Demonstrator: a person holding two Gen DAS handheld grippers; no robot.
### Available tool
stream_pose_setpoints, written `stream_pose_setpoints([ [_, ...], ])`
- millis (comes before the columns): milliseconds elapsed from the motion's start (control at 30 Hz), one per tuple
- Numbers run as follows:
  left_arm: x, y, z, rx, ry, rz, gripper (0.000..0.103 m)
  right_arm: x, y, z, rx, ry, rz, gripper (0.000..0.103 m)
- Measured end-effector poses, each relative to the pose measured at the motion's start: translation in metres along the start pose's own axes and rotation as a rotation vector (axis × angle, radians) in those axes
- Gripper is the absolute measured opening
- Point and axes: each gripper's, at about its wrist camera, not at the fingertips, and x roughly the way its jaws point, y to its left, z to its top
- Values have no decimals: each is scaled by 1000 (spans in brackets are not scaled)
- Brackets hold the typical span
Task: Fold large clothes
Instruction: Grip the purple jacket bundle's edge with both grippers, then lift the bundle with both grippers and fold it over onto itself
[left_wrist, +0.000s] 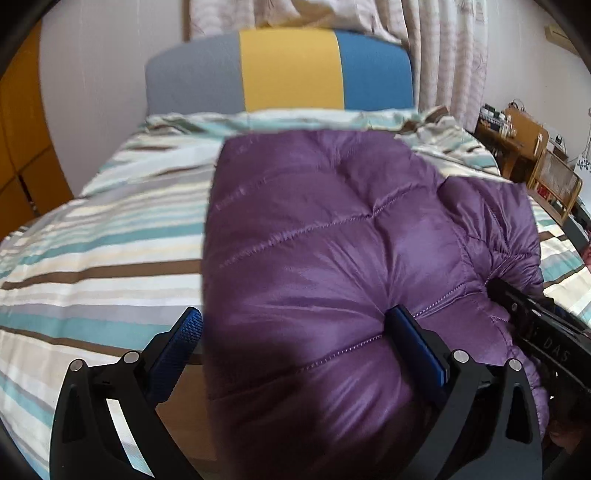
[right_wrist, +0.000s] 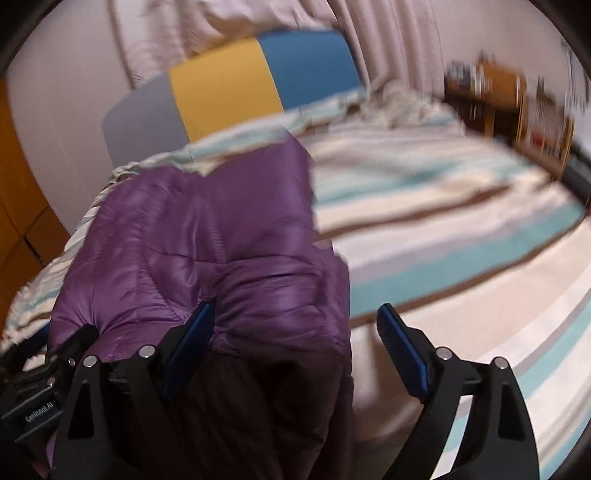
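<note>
The left tool (left_wrist: 295, 347) has its jaws wide apart, straddling the near edge of the purple quilted jacket (left_wrist: 332, 240); the padded bulk bulges between the blue pads without being pinched. The right tool (right_wrist: 299, 332) is likewise spread, its left pad pressed against the jacket's right side and its right pad hanging over the striped bed cover (right_wrist: 461, 258), gripping nothing. The two tools sit close together at the near hem, each partly visible in the other's view.

By my judgement the step in hand is taking hold of the near edge to fold it toward the headboard (left_wrist: 288, 74). To do it well, each tool should slide further in so both layers sit fully between the pads, then close firmly, since the glossy shell looks slippery and the filling springy. The tools would be better spaced toward the outer corners, so the fold lifts evenly.

The jacket lies on the bed near its foot, already narrowed into a long, puffy bundle with stitched channels, and one gathered part bunched at its right side.
</note>
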Motion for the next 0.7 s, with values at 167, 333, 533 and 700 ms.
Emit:
stream_pose_setpoints([
  [167,1,2,-8,-7,-22,-10,100,5,-4,-1,37,20,27,96],
  [333,-12,14,-13,-78,-29,-72,100,3,-2,0,32,10,25,97],
  [533,-33,36,-23,-216,-23,-147,100,-7,5,-8,3,-12,0,97],
  [700,-45,39,-21,-184,-31,-144,100,-21,9,-14,-10,-3,-4,97],
])
